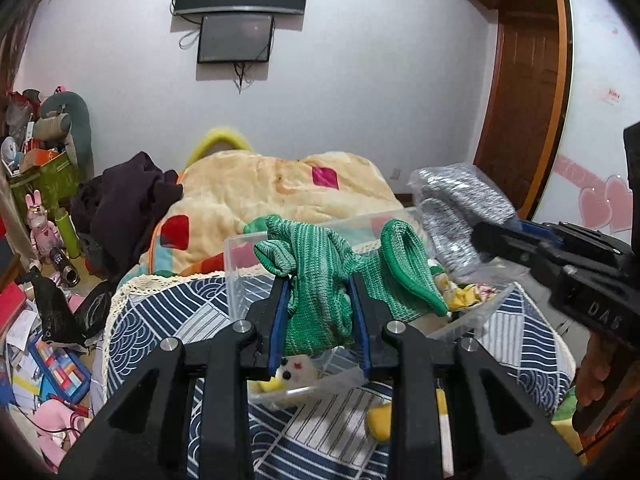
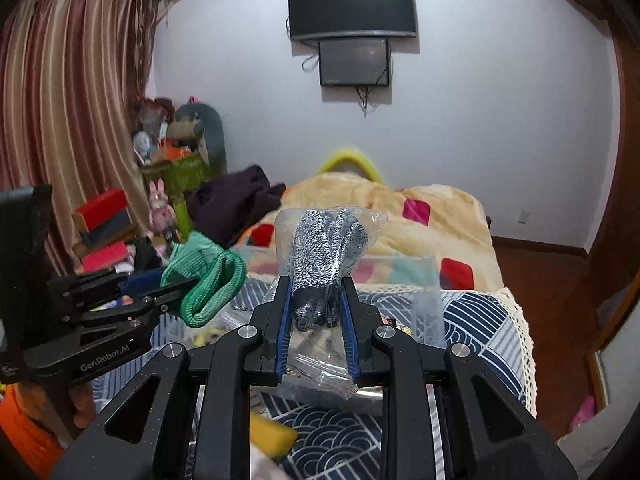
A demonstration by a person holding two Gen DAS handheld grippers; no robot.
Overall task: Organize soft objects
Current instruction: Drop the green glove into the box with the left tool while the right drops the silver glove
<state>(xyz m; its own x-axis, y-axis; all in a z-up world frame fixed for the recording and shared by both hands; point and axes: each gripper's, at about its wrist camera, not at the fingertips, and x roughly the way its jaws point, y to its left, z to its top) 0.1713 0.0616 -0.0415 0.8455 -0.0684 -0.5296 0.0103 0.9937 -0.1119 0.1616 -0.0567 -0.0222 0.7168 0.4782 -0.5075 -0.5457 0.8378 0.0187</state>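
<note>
My left gripper [image 1: 320,284] is shut on a green knitted glove [image 1: 320,272] and holds it above a clear plastic bin [image 1: 236,276] on the bed. The bin holds small plush toys [image 1: 294,368]. My right gripper [image 2: 316,296] is shut on a clear bag of grey speckled gloves [image 2: 324,248], held up over the far side of the bin. The right gripper also shows in the left wrist view [image 1: 480,236] with the bag [image 1: 456,204]. The left gripper shows in the right wrist view [image 2: 176,292] with the green glove [image 2: 208,284].
The bin stands on a blue and white patterned cover [image 1: 160,312]. Behind it lie a cream quilt [image 1: 260,196] and dark clothes [image 1: 128,204]. A yellow soft item [image 1: 380,420] lies near me. Cluttered boxes and toys [image 1: 44,216] fill the floor at left.
</note>
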